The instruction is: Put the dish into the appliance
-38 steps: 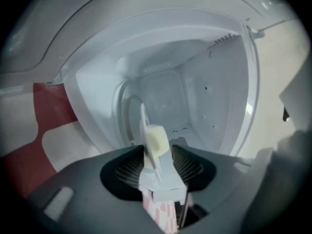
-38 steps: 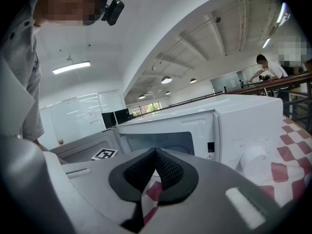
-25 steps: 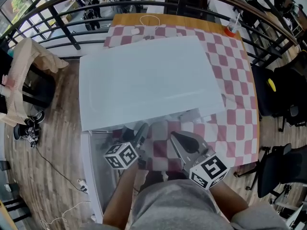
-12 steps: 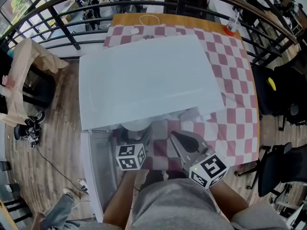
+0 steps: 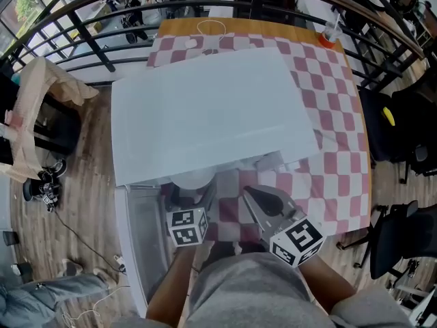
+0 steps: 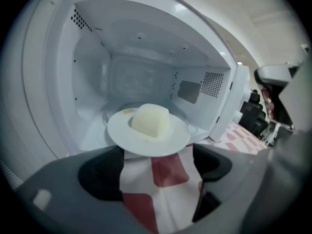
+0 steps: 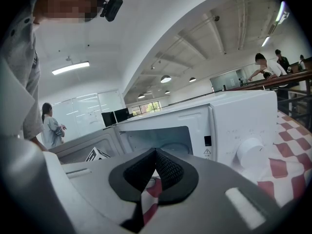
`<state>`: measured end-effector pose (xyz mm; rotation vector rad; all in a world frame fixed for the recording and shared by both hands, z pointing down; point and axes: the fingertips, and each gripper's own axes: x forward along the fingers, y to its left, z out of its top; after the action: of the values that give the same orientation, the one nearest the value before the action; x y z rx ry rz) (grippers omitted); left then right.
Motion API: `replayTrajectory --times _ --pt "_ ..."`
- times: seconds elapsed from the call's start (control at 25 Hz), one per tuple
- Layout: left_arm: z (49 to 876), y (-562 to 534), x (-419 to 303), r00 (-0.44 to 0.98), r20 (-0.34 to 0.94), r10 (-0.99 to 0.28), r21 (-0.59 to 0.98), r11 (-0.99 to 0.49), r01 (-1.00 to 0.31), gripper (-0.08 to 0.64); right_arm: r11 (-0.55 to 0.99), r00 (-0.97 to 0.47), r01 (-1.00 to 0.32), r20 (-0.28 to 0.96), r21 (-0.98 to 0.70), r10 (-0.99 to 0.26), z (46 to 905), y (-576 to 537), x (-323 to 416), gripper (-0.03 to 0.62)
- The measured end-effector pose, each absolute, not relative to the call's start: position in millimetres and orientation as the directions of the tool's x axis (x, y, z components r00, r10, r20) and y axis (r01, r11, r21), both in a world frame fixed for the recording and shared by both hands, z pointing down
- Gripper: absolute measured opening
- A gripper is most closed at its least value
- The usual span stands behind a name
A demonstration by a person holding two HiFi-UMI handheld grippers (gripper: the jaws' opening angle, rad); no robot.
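Note:
A white plate [image 6: 148, 133] with a pale yellow block of food [image 6: 151, 120] rests at the mouth of the open white microwave [image 5: 212, 115]; part of it hangs over the front sill. My left gripper [image 6: 158, 172] is just behind the plate, and its jaws have just been opening; they stand wide with only checked cloth between them. From above, the plate [image 5: 193, 180] shows under the microwave's front edge, ahead of the left gripper [image 5: 191, 200]. My right gripper [image 5: 251, 195] hovers to the right, shut and empty, its pads [image 7: 163, 169] meeting in front of the cavity.
The microwave door [image 5: 140, 244] swings out to the left. The knob [image 7: 250, 151] and control panel are right of the cavity. A red-and-white checked cloth [image 5: 328, 115] covers the table. A cup with an orange base [image 5: 329, 41], a railing and black chairs [image 5: 403, 135] lie beyond.
The left gripper has rolled, turning its marker cube, and its jaws have spread. The plate has come into view ahead of its tips at the microwave mouth. The right gripper has not moved.

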<state>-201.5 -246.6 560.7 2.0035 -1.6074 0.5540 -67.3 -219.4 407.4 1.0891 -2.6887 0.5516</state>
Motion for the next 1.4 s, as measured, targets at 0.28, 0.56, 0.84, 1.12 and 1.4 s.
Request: replayTrajectory --times 0.28,0.56,0.84,1.12,1.4 --pt "546 -239 -215 0.163 0.556 -0.815 0.091 -0.136 -0.987 0.449 0.657 -0.711 -0.703 0.307 -0.273 -0.633 408 -220 -63 0.0" --pt "546 -249 -209 0.158 0.56 -0.813 0.036 -0.167 -0.985 0.383 0.658 -0.712 -0.702 0.309 -0.272 -0.631 411 -220 -61 -0.002" --pt "543 -273 -203 0.104 0.578 -0.81 0.0 -0.128 -0.992 0.266 0.645 -0.698 -0.715 0.317 -0.27 -0.642 413 -219 -55 0.0" --pt "542 -290 -199 0.117 0.596 -0.794 0.005 -0.142 -0.99 0.209 0.625 -0.671 -0.741 0.318 -0.246 -0.67 414 -223 -45 -0.002" --pt "529 -270 -203 0.139 0.565 -0.813 0.101 -0.099 -0.99 0.069 0.574 -0.606 -0.795 0.302 -0.195 -0.736 396 -230 -12 -0.002"
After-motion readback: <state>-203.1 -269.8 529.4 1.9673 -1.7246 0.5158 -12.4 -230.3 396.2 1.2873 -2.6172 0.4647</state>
